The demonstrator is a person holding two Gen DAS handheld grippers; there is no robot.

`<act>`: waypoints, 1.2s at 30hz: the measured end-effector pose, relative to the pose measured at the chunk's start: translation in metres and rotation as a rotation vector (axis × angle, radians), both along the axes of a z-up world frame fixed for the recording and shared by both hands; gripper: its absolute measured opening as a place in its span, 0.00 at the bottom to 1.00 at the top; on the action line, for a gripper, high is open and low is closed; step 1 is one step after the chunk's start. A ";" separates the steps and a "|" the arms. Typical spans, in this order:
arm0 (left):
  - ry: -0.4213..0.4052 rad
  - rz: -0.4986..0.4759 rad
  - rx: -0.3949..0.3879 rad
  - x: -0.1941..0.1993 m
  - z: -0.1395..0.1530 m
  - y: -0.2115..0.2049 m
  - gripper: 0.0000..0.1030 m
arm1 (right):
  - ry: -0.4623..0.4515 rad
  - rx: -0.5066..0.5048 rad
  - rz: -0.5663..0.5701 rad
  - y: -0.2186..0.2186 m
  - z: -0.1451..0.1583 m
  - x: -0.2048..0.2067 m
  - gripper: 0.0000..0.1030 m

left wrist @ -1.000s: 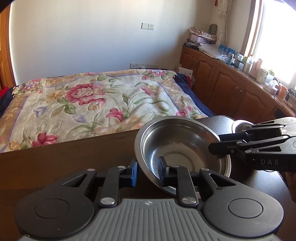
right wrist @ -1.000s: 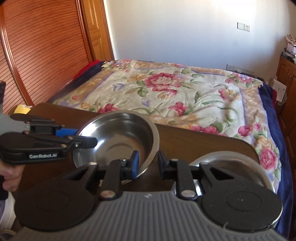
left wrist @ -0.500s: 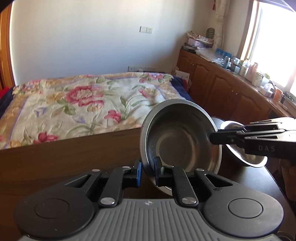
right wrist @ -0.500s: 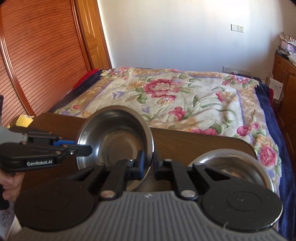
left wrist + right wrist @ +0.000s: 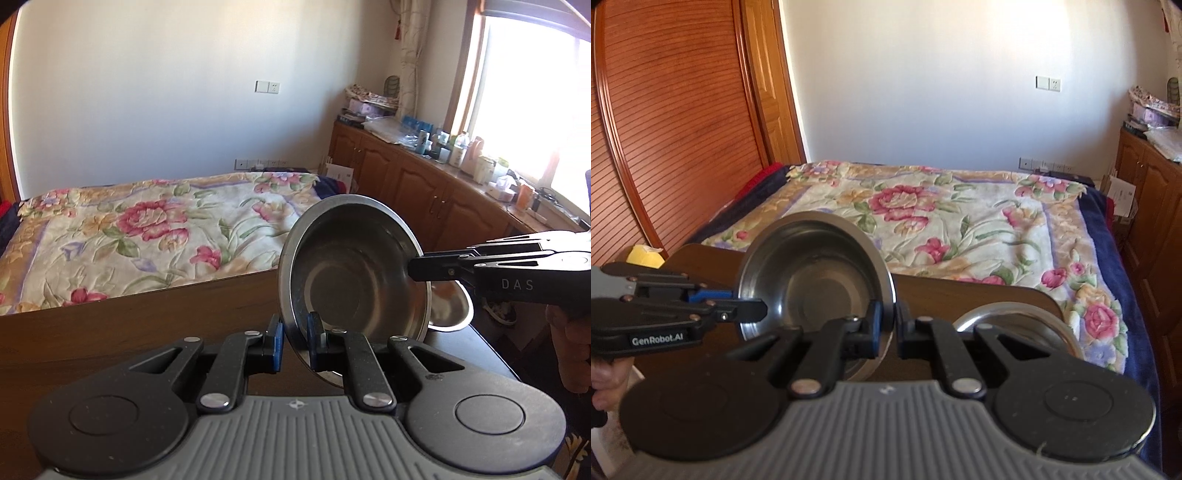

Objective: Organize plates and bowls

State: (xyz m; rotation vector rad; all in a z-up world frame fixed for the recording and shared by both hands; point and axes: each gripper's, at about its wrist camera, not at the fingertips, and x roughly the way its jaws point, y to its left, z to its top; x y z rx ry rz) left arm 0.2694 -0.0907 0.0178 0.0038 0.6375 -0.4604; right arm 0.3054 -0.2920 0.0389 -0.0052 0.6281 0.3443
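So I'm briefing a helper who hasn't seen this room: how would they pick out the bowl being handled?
At the foot of the floral bed stands a dark wooden table with two steel bowls. The held bowl is lifted and tipped on edge, its rim pinched by the left claw and the right claw; the other bowl sits flat on the table.

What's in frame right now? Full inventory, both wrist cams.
steel bowl: 1, silver, tilted, rim clamped by both grippers
second steel bowl: 1, silver, on the table to the right of the held bowl
table: 1, dark brown wood, foreground
bed with floral quilt: 1, cream with pink flowers, beyond the table
cabinets: 1 run, brown wood, right wall under the window, top cluttered with bottles
yellow object: 1, far left table edge, unclear what
left gripper: black with blue pads, shut on bowl rim
right gripper: black with blue pad, shut on the opposite rim
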 end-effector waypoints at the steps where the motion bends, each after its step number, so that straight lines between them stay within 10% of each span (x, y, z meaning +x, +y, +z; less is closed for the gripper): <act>1: -0.003 -0.004 0.002 -0.004 0.002 -0.001 0.14 | -0.004 0.000 -0.002 -0.001 0.001 -0.003 0.09; 36: -0.016 -0.079 0.002 -0.122 0.005 0.014 0.13 | -0.019 0.015 0.001 0.000 0.002 -0.105 0.09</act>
